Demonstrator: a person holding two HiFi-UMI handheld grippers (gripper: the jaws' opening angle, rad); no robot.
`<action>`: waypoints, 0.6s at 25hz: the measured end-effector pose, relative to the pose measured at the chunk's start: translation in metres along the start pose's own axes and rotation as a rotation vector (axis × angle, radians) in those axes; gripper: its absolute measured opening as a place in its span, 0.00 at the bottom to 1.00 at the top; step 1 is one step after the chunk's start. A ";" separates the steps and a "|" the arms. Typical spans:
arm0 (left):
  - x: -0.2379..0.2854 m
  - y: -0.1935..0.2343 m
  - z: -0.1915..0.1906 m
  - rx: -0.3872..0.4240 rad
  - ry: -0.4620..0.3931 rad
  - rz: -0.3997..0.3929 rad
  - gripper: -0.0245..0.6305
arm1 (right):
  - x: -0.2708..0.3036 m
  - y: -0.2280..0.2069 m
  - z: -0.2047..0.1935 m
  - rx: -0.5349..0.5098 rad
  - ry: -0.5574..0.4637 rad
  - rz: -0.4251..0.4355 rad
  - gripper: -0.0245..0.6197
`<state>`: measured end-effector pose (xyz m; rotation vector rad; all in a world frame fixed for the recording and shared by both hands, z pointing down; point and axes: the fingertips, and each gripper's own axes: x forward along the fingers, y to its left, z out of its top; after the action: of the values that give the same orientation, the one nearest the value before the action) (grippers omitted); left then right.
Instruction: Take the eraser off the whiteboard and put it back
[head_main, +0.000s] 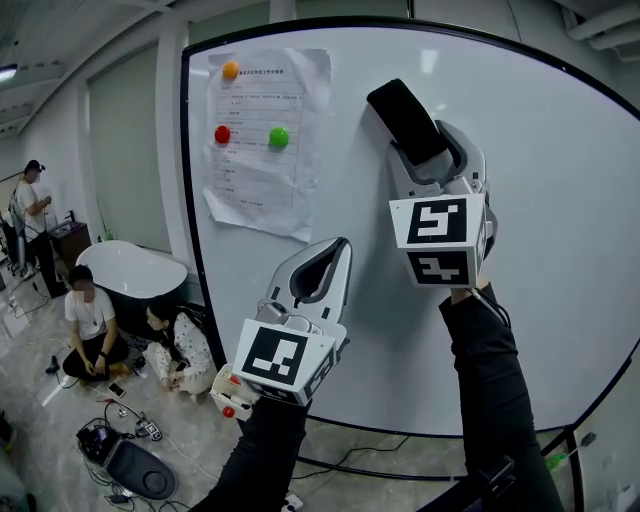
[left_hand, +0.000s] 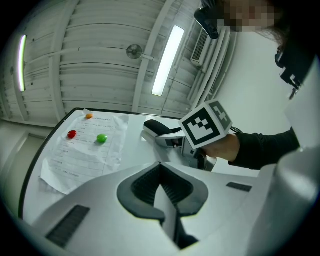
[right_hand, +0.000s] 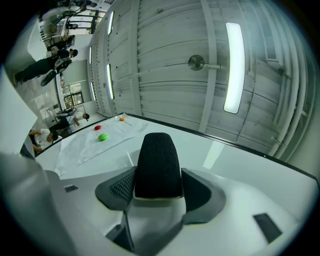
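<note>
The black oblong eraser (head_main: 407, 120) is held in the right claw (head_main: 432, 152). The claw's dark ribbed pads are pressed against the eraser's two long sides, so the claw is kept wide by the eraser's width. Most of the eraser is seen standing out past the claw tips, tilted up and to the left. It is carried in front of the upper middle of the black-framed whiteboard (head_main: 560, 250). Whether its far end touches the board cannot be told. In the right gripper view a textured black face is turned toward the camera, and a pale strip is seen along the eraser's near end.

The left claw (head_main: 340, 248) is shut with its tips met and nothing between them. It is held below and to the left of the right claw and is pointed up toward the board.

A white printed paper sheet (head_main: 265, 150) is fixed to the upper left of the board by three round magnets. An orange magnet (head_main: 230, 70) is placed at the top, and a red magnet (head_main: 222, 134) and a green magnet (head_main: 278, 137) are placed side by side lower down. The sheet's lower edge is lifted off the board.

Far to the left, past the board's edge, two seated persons (head_main: 90, 325) are seen on the floor beside a white oval tub (head_main: 130, 268).
</note>
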<state>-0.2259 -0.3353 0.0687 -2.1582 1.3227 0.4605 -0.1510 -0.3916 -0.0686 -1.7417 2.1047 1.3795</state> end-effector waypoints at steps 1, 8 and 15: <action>-0.001 0.001 0.000 0.000 0.001 0.002 0.05 | 0.000 0.000 0.000 0.000 0.001 0.001 0.47; -0.003 0.001 -0.001 0.002 0.005 0.005 0.05 | -0.004 0.000 0.000 0.019 -0.015 0.013 0.46; -0.004 0.000 -0.006 -0.006 0.014 0.006 0.05 | -0.026 -0.007 0.004 0.037 -0.066 -0.003 0.46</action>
<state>-0.2276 -0.3358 0.0754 -2.1667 1.3367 0.4533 -0.1380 -0.3692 -0.0600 -1.6615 2.0787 1.3683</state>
